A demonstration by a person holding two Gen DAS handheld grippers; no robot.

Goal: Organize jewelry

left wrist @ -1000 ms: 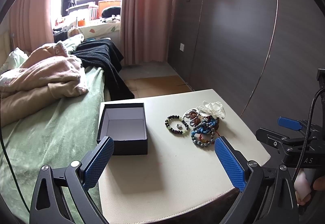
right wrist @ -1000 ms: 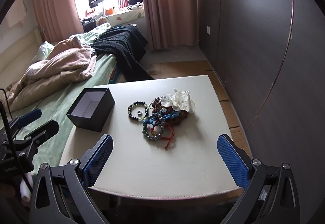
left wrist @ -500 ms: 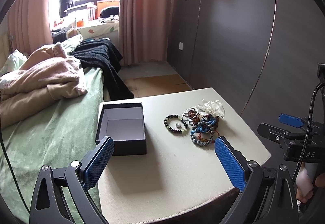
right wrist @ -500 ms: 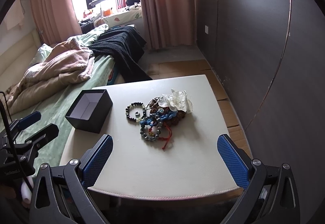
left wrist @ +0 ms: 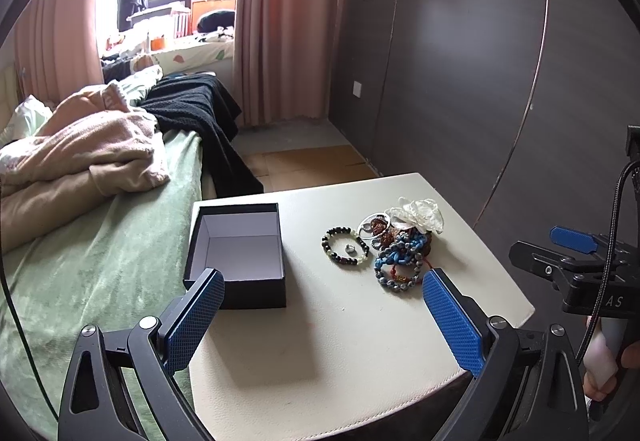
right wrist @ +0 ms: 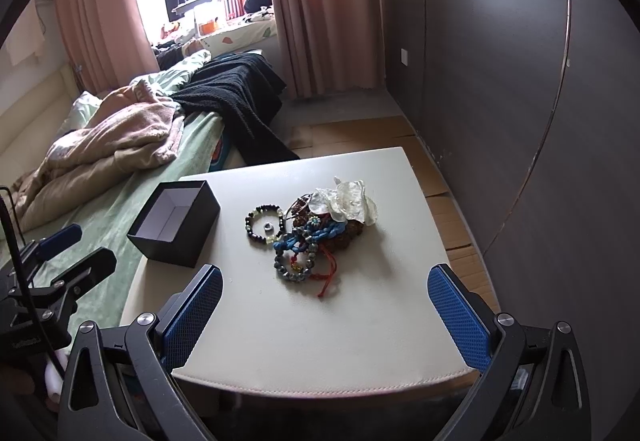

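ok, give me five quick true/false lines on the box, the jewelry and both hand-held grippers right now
1. The box is open and empty. True.
2. A small ring lies inside the black bead bracelet. True.
3. The left hand-held gripper is shut on a bracelet. False: it is open, holding nothing.
4. The jewelry pile sits in the box. False: it lies on the table, beside the box.
5. The right hand-held gripper is open, short of the pile. True.

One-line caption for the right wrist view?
Open right tongs hover before a table holding an empty black box and a heap of bracelets.
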